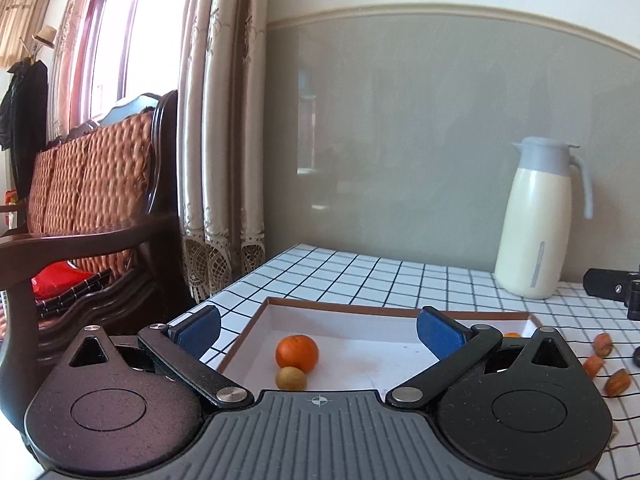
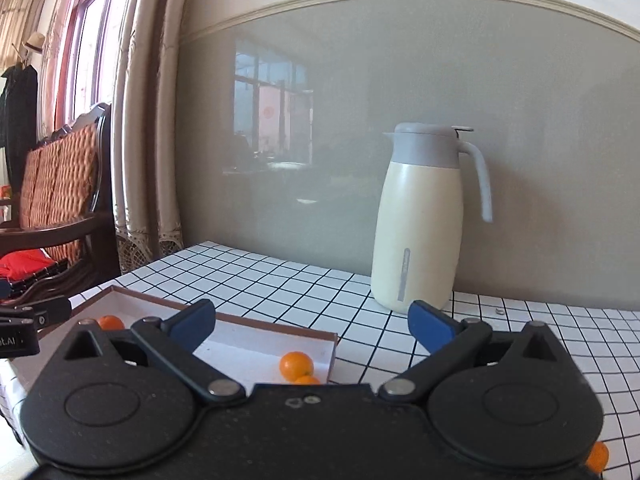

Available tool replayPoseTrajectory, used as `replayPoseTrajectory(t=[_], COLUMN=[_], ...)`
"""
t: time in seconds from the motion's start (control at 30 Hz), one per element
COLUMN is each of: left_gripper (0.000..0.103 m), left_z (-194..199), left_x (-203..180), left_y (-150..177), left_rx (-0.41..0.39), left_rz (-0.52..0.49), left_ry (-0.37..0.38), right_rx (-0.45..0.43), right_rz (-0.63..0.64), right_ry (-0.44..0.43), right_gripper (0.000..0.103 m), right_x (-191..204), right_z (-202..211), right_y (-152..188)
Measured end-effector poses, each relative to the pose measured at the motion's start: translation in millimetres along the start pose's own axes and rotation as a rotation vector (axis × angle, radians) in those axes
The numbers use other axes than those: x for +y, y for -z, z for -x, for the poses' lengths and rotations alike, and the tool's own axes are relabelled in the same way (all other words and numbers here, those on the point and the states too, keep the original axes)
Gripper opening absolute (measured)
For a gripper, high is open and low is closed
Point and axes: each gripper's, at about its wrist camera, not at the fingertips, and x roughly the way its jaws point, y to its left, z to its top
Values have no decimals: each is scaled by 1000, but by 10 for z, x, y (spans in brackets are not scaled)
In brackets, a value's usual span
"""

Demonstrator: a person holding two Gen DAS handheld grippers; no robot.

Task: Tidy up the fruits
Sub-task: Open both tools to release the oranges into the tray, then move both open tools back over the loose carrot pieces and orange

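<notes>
Two fruits [image 1: 296,354] touch in the tray [image 1: 256,320]; jug [image 1: 536,220] behind, perhaps right.

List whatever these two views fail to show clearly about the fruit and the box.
- Left wrist view: the near side of the box is hidden behind the left gripper; an orange fruit peeks from behind its right finger.
- Left wrist view: the small reddish pieces on the tablecloth are too small to identify.
- Right wrist view: the right gripper body covers the lower fruit in the box corner, and another fruit at lower right.
</notes>
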Motion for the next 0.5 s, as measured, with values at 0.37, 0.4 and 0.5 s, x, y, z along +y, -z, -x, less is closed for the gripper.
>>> replayPoseTrajectory(t=[0.37, 0.4, 0.5], left_gripper=[103, 103, 103], left_z=[255, 281, 326], left_x=[-386, -461, -682], left_y=[36, 46, 55], left_rx=[-43, -36, -30], left_rz=[-13, -28, -73], left_ry=[105, 127, 145], right_rx=[43, 39, 32], right_rz=[-25, -19, 1], right_ry=[89, 96, 109], right_gripper=[97, 97, 96], right_x=[-410, -442, -541], right_z=[356, 389, 509], right_y=[202, 209, 252])
